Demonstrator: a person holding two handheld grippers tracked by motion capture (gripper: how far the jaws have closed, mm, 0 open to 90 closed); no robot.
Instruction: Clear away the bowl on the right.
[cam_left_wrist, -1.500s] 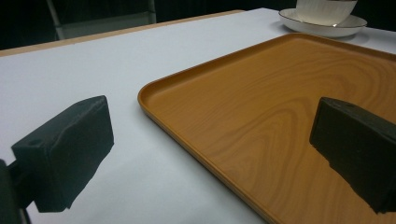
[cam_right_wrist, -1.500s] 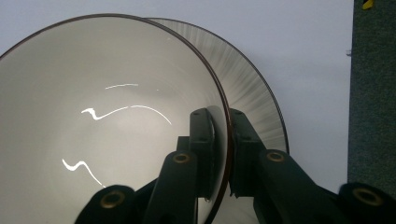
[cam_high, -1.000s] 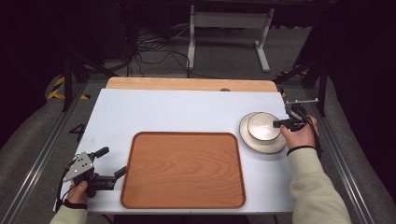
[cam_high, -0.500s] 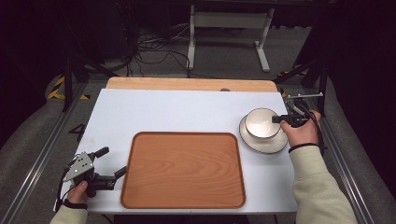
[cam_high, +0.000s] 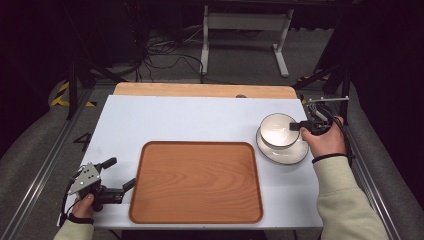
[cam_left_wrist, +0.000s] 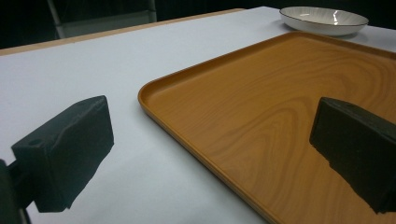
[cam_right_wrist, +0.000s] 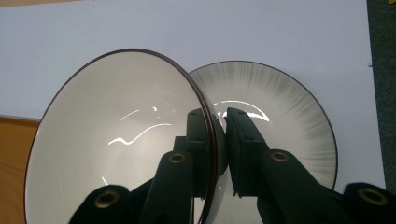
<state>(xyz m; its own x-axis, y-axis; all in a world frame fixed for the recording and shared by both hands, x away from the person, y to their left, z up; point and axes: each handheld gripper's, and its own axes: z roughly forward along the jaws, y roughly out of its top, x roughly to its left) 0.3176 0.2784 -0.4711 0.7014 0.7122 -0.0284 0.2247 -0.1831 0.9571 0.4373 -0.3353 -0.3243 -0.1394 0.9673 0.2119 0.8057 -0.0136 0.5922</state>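
White tabletop (cam_high: 200, 120) spans the centre of the high view; it carries everything else, with a bare strip of pale wood along its far edge.

Large rectangular wooden tray with rounded corners and a raised lip (cam_high: 196, 181) sits lower centre of the high view, empty. Judged: it is the likely destination, parked between the two hands so either can reach it.

Shallow white ceramic plate with a dark rim and grey radial streaks (cam_high: 283, 151) lies at centre right, just beside the tray's right edge but apart from it. In the left gripper view it shows at upper right (cam_left_wrist: 323, 19).

Cream ceramic bowl with a thin dark rim (cam_high: 278, 131) is above the plate, tilted, as the right gripper view shows (cam_right_wrist: 121, 135): its mouth faces the camera. Whether its base touches the plate cannot be told.

Right gripper (cam_right_wrist: 219, 140), at centre right of the high view (cam_high: 296, 127), is closed down on the bowl's rim, one jaw inside the wall and one outside. Pinching the rim is the only purchase a two-jaw tool gets on a smooth bowl; that explains the tilt.

Left gripper (cam_high: 119, 174), lower left of the high view, holds nothing; jaws stand wide apart, one over the tabletop and one over the tray corner in its own view (cam_left_wrist: 210, 154). Judged: idle.
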